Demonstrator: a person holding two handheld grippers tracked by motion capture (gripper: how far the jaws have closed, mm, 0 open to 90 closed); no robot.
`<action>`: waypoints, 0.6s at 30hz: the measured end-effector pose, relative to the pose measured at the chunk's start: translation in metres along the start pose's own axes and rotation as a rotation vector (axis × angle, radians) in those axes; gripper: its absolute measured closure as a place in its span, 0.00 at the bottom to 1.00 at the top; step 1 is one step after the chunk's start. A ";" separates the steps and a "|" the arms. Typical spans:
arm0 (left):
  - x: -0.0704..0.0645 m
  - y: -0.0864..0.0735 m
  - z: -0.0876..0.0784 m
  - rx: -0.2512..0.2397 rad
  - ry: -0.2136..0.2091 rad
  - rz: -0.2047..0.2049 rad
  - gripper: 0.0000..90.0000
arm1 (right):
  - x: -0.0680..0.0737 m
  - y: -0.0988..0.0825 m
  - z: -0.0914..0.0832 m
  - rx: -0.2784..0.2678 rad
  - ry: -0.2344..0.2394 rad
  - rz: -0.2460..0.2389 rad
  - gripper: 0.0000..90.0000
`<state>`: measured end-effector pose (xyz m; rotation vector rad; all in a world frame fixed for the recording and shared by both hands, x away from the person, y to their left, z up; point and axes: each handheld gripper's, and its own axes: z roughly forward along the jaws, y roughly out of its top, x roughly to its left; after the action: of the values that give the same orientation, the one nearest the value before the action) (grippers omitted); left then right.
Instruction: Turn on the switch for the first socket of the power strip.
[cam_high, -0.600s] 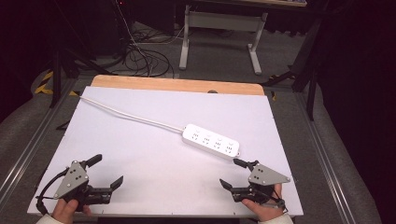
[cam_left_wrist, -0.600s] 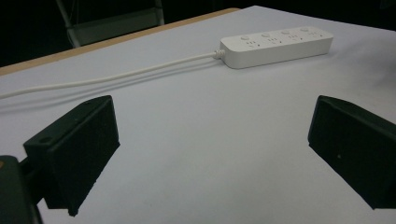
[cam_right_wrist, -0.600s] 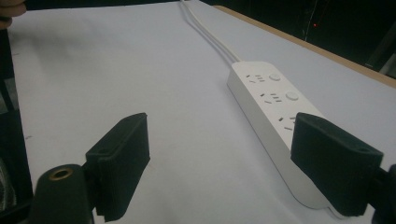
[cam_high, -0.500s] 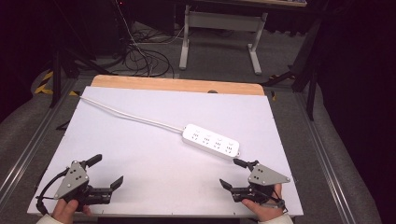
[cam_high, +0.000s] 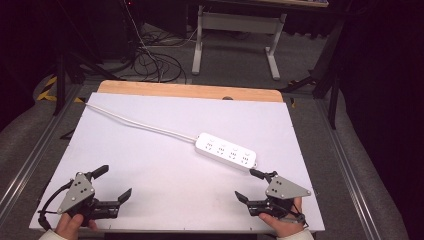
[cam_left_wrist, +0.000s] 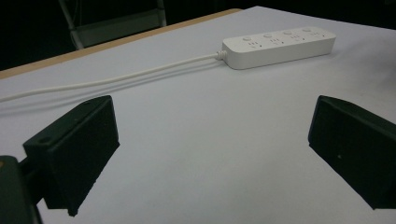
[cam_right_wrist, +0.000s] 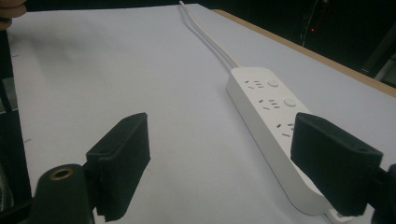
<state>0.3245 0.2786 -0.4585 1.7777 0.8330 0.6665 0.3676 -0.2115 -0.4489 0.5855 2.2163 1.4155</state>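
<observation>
Both grippers rest spread wide near a white power strip.
High view: the power strip (cam_high: 226, 151) lies right of centre on the table (cam_high: 165, 165); left gripper (cam_high: 113, 183) and right gripper (cam_high: 250, 184) hold nothing.
Left gripper view: strip far ahead.
Right gripper view: strip beside one jaw.

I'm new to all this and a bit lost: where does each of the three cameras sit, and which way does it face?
High view: above the table's near edge, looking forward and down; both hands with the left gripper and right gripper.
Left gripper view: on that gripper, facing the power strip between open jaws.
Right gripper view: on that gripper, its jaws open beside the strip.
All share the strip and its cord.
</observation>
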 end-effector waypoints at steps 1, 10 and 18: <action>0.000 0.000 0.000 0.000 0.000 0.000 0.03 | 0.000 0.000 0.000 0.000 0.000 0.000 0.23; -0.001 0.000 -0.001 0.002 -0.011 0.009 0.03 | 0.000 0.011 0.001 0.001 0.044 0.032 0.27; -0.001 0.000 -0.001 -0.001 -0.007 0.004 0.03 | -0.004 0.024 0.005 0.020 0.054 0.028 0.27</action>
<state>0.3231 0.2785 -0.4577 1.7805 0.8249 0.6624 0.3766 -0.2008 -0.4287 0.5939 2.2755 1.4408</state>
